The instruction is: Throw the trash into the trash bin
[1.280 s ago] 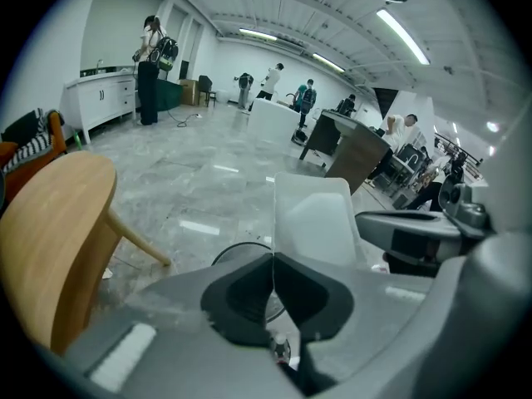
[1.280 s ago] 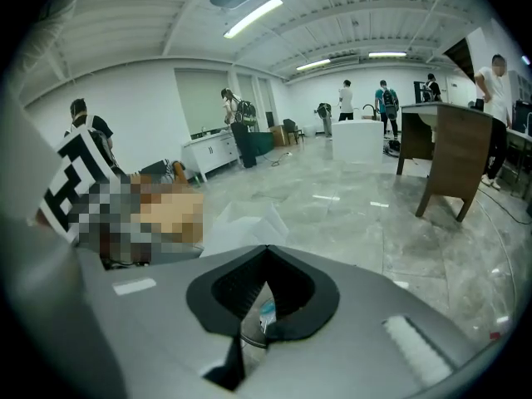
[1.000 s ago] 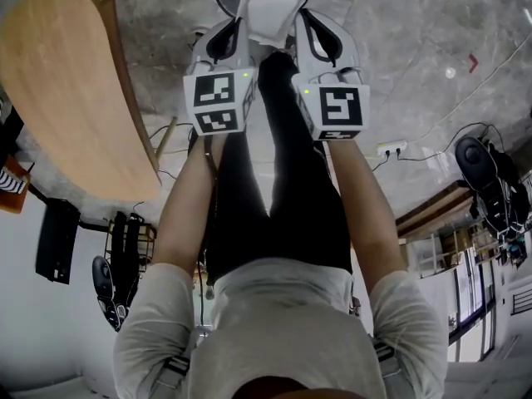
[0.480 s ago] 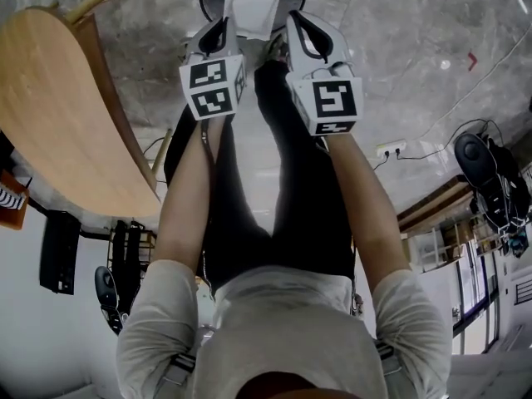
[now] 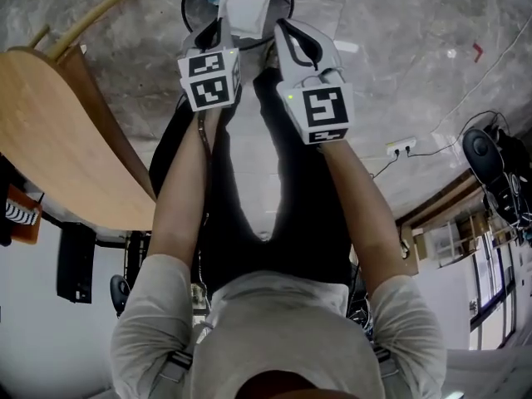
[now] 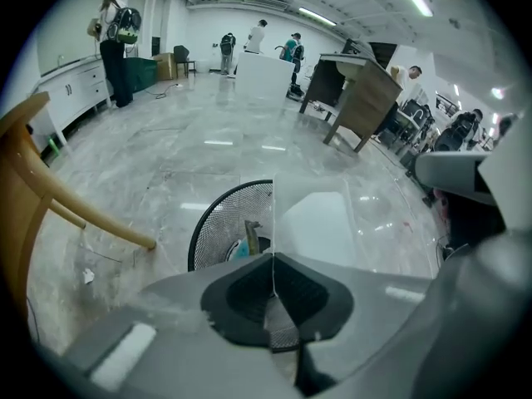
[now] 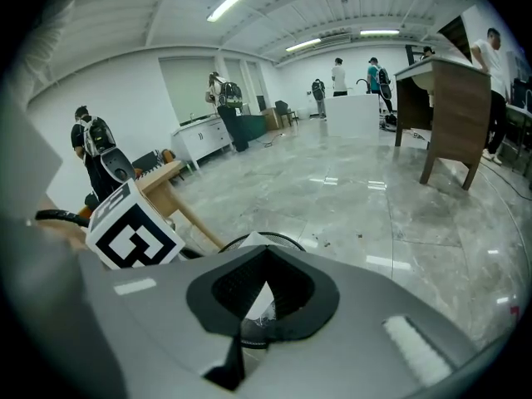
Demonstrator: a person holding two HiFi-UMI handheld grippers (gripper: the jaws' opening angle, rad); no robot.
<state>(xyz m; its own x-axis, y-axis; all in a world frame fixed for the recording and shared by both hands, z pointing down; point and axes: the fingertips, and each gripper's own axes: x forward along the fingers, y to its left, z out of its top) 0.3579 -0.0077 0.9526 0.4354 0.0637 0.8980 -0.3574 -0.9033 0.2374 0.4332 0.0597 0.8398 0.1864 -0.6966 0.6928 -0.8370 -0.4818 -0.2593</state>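
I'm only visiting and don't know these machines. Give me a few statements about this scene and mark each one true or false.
1. The left gripper and the right gripper both pinch the clear plastic container. True.
2. The container hangs over a cardboard box. False: in the head view it hangs over the black mesh bin.
3. That bin is empty. False: trash, including a teal piece, already lies inside.
4. A wooden table stands to the person's left. True.
5. The right gripper's jaws gape wide open. False: they are closed on a thin edge of the container.
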